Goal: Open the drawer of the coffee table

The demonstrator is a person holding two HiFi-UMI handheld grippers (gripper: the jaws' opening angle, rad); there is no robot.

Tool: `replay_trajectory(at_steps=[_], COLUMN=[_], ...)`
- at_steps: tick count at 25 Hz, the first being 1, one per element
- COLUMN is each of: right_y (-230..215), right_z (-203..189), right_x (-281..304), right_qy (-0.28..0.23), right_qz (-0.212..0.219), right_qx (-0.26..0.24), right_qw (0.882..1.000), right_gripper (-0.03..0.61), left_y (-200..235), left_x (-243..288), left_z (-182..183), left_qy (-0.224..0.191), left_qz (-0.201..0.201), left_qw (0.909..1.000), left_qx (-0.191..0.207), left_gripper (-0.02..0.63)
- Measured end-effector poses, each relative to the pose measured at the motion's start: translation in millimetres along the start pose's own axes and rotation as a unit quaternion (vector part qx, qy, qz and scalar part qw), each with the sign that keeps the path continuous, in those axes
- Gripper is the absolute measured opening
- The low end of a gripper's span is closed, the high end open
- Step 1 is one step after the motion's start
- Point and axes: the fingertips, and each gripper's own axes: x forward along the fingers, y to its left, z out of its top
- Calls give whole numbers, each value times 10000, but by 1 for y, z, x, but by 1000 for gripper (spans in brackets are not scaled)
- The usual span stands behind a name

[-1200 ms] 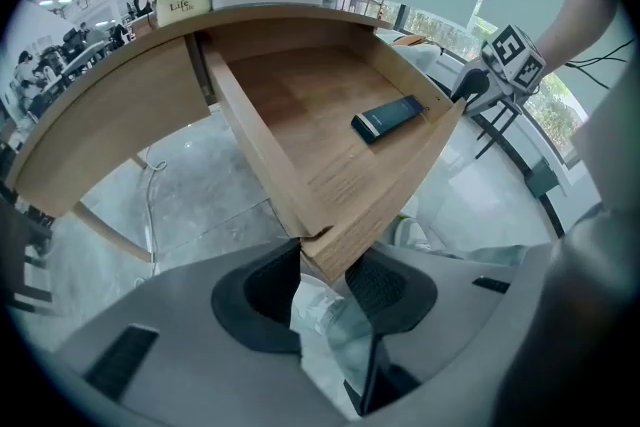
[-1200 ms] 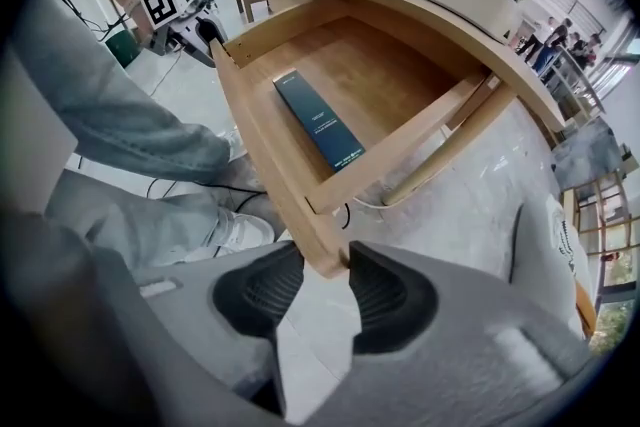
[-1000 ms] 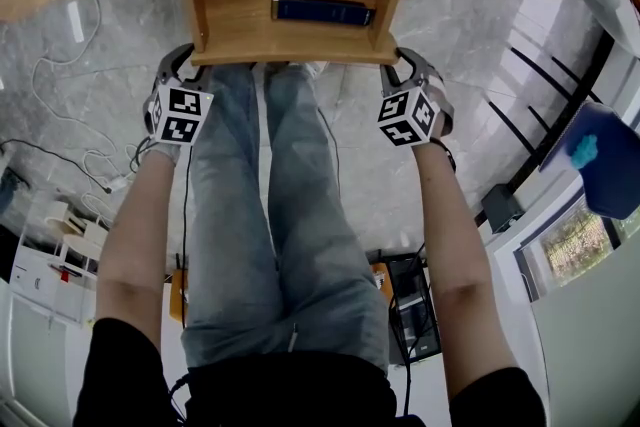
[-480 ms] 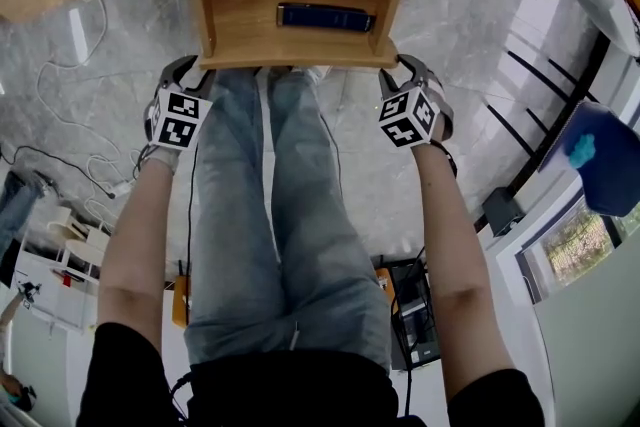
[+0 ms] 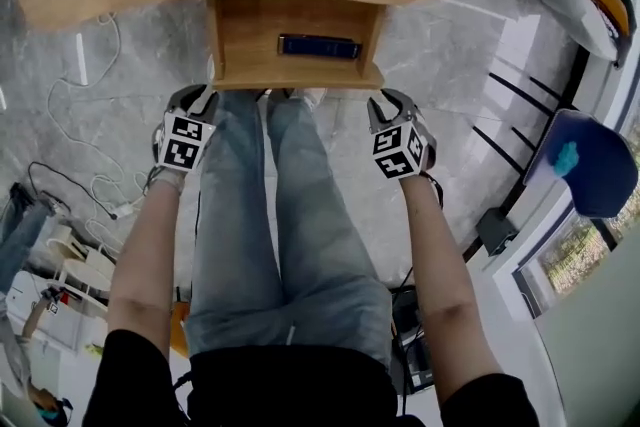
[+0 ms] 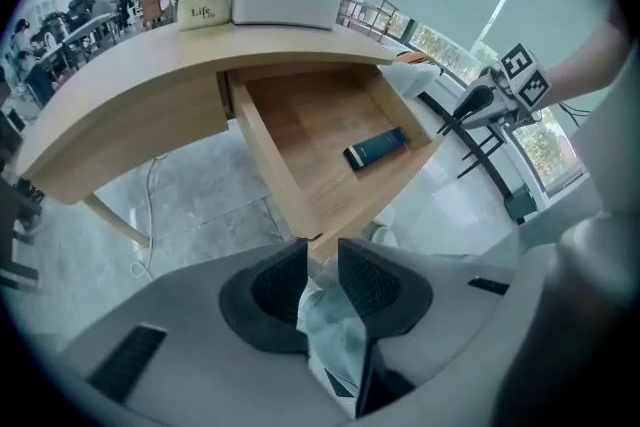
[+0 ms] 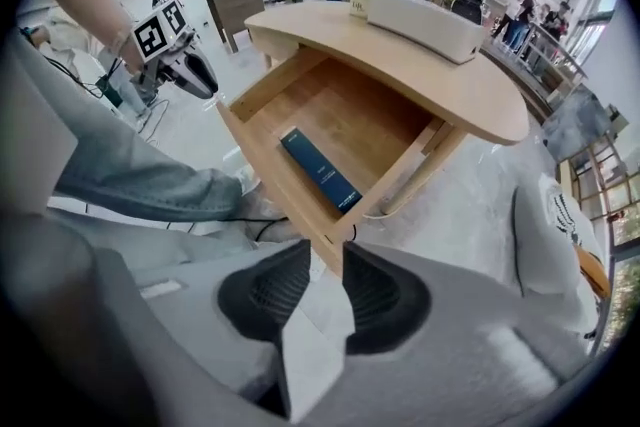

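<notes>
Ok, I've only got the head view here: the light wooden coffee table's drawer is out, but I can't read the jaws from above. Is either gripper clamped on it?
Observer: No. In its own view the left gripper has jaws that have just been closing yet stand narrowly apart, nothing between them. The light wooden drawer ends beyond the tips.
Reviewer: And the right?
Observer: The right gripper matches: jaws just been closing, a narrow gap, the drawer corner in line with it, no pad visibly pressing wood.
Reviewer: Anything on the tabletop? It's cropped for me.
Observer: A long white rectangular box beside a small white pot of flowers.
</notes>
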Motion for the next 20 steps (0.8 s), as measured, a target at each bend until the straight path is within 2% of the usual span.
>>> replay_trajectory(at_steps=[2, 4, 7, 13, 20], right_y=[2, 3, 3, 6, -1], right_z=[8, 16, 27, 54, 99], right_x=[-15, -30, -54, -106, -166], right_qy=[-118, -214, -351, -763, -1308], right_qz=[-31, -35, -83, -175, -313], right_qx=[112, 271, 515, 1006, 1404], right_qw=[9999, 9994, 9980, 9918, 9809], right_gripper=[69, 45, 8, -2, -2], left_y=[-4, -8, -12, -33, -35], left_x=[-14, -29, -52, -117, -180], left_z=[8, 16, 31, 76, 134], left_qy=[-95, -181, -381, -841, -1445], left_qz=[3, -31, -94, -150, -174], left_qw=[10000, 9998, 9990, 9960, 9893], left_qx=[1, -46, -217, 252, -110], left_gripper=[91, 39, 17, 14, 14])
